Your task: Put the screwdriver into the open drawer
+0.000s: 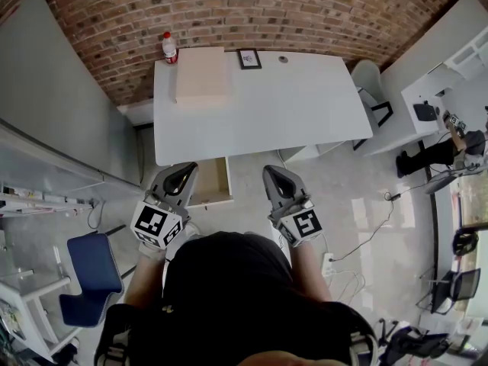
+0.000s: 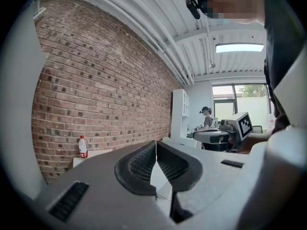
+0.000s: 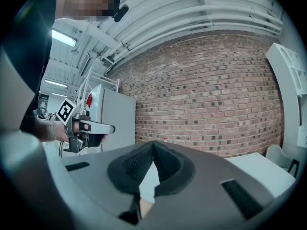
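I find no screwdriver in any view. The open drawer (image 1: 216, 183), pale wood inside, sticks out from under the front edge of the white table (image 1: 305, 113). My left gripper (image 1: 184, 171) hangs shut just over the drawer's left side, its pads pressed together with nothing between them. To the right of the drawer, my right gripper (image 1: 273, 172) is also shut and holds nothing. In the left gripper view the left gripper (image 2: 156, 145) points up at the brick wall. The right gripper (image 3: 153, 144) is tilted upward the same way in its own view.
On the table stand a red-capped bottle (image 1: 168, 47), a pale wooden box (image 1: 202, 75), a small picture frame (image 1: 248, 58) and a small round object (image 1: 283, 59). A blue chair (image 1: 91, 277) is at the lower left, a white chair (image 1: 367, 78) by the table's right end.
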A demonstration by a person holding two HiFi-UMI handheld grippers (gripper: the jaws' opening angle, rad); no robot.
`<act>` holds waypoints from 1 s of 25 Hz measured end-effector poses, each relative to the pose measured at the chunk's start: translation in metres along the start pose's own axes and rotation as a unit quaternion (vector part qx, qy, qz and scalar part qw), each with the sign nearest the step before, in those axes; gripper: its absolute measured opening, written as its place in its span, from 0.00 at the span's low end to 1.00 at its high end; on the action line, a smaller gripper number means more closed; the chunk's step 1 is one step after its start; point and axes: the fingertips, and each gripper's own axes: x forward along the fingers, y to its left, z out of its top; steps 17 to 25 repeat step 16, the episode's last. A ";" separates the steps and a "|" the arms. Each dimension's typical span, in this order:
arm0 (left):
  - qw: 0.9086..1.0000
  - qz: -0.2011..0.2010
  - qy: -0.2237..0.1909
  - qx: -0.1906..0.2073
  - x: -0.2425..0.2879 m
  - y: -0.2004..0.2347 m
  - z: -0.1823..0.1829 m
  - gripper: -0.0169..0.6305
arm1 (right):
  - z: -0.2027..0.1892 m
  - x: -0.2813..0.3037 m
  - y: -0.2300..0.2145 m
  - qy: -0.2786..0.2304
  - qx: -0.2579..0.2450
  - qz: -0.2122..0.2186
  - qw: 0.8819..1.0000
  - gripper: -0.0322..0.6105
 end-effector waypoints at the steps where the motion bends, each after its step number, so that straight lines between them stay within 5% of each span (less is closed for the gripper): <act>1: 1.000 0.000 0.000 -0.001 0.000 0.001 0.000 0.04 | 0.000 0.001 0.001 0.002 0.001 -0.001 1.000 0.06; 25: 1.000 0.007 0.006 -0.007 -0.012 0.019 -0.005 0.04 | -0.008 0.003 -0.001 0.014 0.028 -0.016 0.999 0.07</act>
